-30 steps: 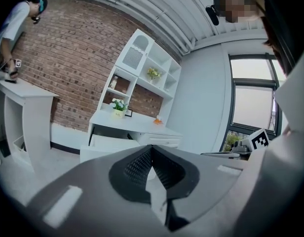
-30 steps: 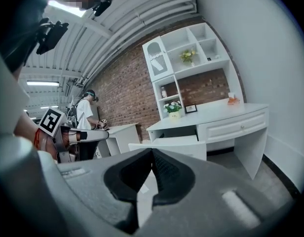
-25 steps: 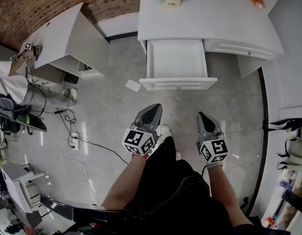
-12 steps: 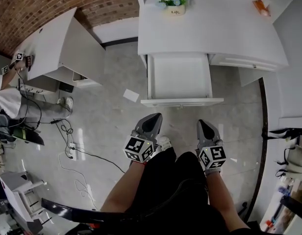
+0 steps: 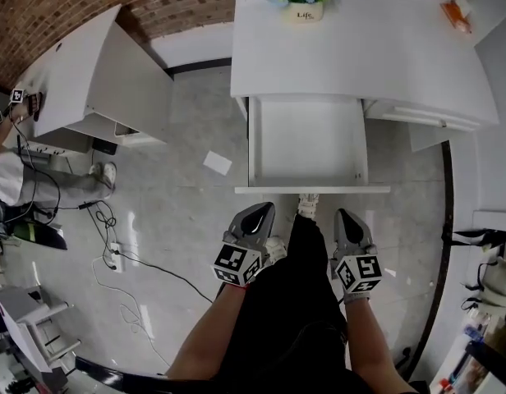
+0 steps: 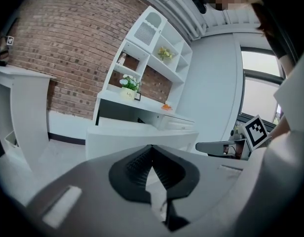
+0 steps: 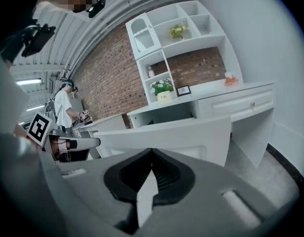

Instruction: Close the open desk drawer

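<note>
The white desk point(image 5: 351, 48) stands at the top of the head view with its drawer point(image 5: 306, 142) pulled out toward me, empty inside. The drawer's front panel point(image 5: 310, 190) lies just ahead of both grippers. My left gripper point(image 5: 263, 208) is shut and empty, a short way below the panel's left part. My right gripper point(image 5: 342, 213) is also shut and empty, below the panel's right part. In the left gripper view the drawer front point(image 6: 142, 141) fills the space right past the closed left gripper point(image 6: 152, 147). The right gripper view shows the same drawer front point(image 7: 167, 135) close beyond the shut right gripper point(image 7: 152, 151).
A flower pot point(image 5: 305, 6) and an orange item point(image 5: 460, 11) sit on the desk. A closed drawer point(image 5: 425, 117) is at its right. A second white desk point(image 5: 97, 64) stands left, with a person point(image 5: 6, 179) beside it. Cables point(image 5: 113, 236) and a paper sheet point(image 5: 218, 163) lie on the floor.
I have stepped toward the desk, so the drawer front now sits right ahead of both grippers. Both grippers stayed shut and kept their spacing.
</note>
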